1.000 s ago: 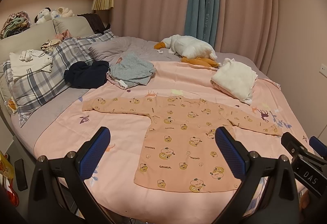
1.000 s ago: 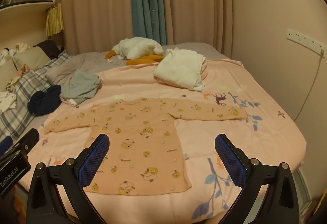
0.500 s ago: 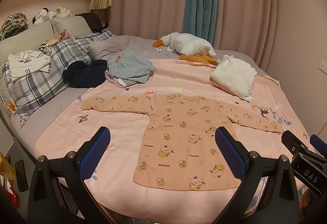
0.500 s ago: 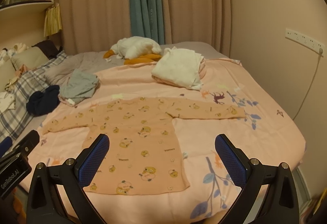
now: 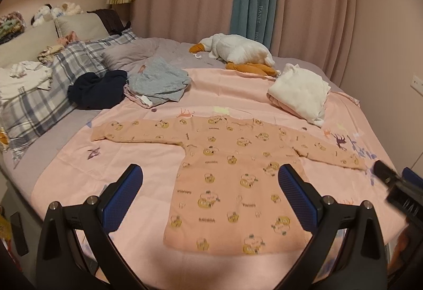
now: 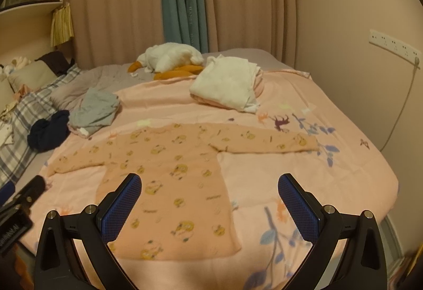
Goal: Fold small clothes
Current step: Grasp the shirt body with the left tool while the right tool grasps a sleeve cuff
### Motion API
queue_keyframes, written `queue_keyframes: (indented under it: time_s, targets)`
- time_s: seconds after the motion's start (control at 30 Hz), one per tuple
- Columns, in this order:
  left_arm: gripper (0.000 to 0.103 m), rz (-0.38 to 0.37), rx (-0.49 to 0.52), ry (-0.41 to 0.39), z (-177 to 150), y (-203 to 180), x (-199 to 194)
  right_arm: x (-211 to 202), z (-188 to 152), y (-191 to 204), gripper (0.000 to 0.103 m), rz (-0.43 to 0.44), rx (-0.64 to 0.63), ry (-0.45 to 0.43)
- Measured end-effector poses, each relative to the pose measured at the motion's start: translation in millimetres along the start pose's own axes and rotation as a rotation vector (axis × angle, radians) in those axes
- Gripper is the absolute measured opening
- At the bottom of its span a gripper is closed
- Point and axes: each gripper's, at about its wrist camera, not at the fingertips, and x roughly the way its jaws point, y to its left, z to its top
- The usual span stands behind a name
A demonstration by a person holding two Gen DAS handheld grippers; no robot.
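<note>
A small peach long-sleeved shirt [image 5: 232, 173] with a bear print lies flat on the pink bedsheet [image 5: 148, 171], both sleeves spread out sideways. It also shows in the right wrist view [image 6: 171, 179]. My left gripper [image 5: 211, 197] is open and empty, held above the near hem of the shirt. My right gripper [image 6: 210, 200] is open and empty, above the shirt's right hem side. The right gripper's body shows at the right edge of the left wrist view [image 5: 399, 187].
A folded white garment [image 5: 301, 91] lies on the far right of the bed. A grey garment [image 5: 158, 81] and a dark navy one [image 5: 97, 89] lie far left beside plaid pillows [image 5: 39, 99]. A plush goose [image 5: 238, 54] lies by the curtains.
Both grippers have moved slightly forward and lower toward the shirt; the right gripper shows motion blur. The shirt has not moved and both grippers stay open.
</note>
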Motion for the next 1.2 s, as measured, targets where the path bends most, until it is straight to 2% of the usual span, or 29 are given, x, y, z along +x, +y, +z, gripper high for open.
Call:
queue_keyframes:
  time_s: [0.1,0.27,0.37,0.4,0.47,0.53,0.6,0.7,0.77,0.9,1.0,1.13,1.2]
  targets:
    - [0.102,-0.062,-0.006,0.024,20,15,34,23,24,-22,0.102,-0.036,0.014,-0.018]
    - [0.103,-0.180,-0.087,0.020,62,53,94,78,72,-84,0.102,-0.020,0.098,0.015]
    - [0.102,-0.089,-0.112,0.040,78,69,135,116,90,-122,0.102,-0.008,0.156,0.059]
    - [0.102,-0.082,-0.110,0.042,80,72,147,132,94,-137,0.102,0.009,0.177,0.071]
    - [0.102,-0.126,-0.132,0.058,82,83,174,161,97,-162,0.102,0.068,0.224,0.101]
    - [0.101,-0.164,-0.175,0.105,79,94,202,189,92,-190,0.102,0.111,0.311,0.147]
    - [0.098,-0.182,-0.198,0.155,72,99,229,214,84,-215,0.102,0.118,0.395,0.178]
    - [0.092,-0.191,-0.203,0.256,54,99,264,247,66,-253,0.102,0.093,0.504,0.227]
    - [0.089,-0.242,-0.218,0.327,35,96,286,267,45,-275,0.102,0.082,0.597,0.268]
    - [0.085,-0.237,-0.233,0.455,11,92,329,291,14,-307,0.102,0.078,0.730,0.319]
    - [0.081,-0.317,-0.260,0.525,2,86,345,295,2,-324,0.099,0.086,0.774,0.313]
    - [0.078,-0.374,-0.297,0.534,0,79,350,304,-10,-348,0.093,0.097,0.820,0.310]
    - [0.066,-0.373,-0.316,0.539,-1,80,354,306,-15,-358,0.091,0.136,0.858,0.288]
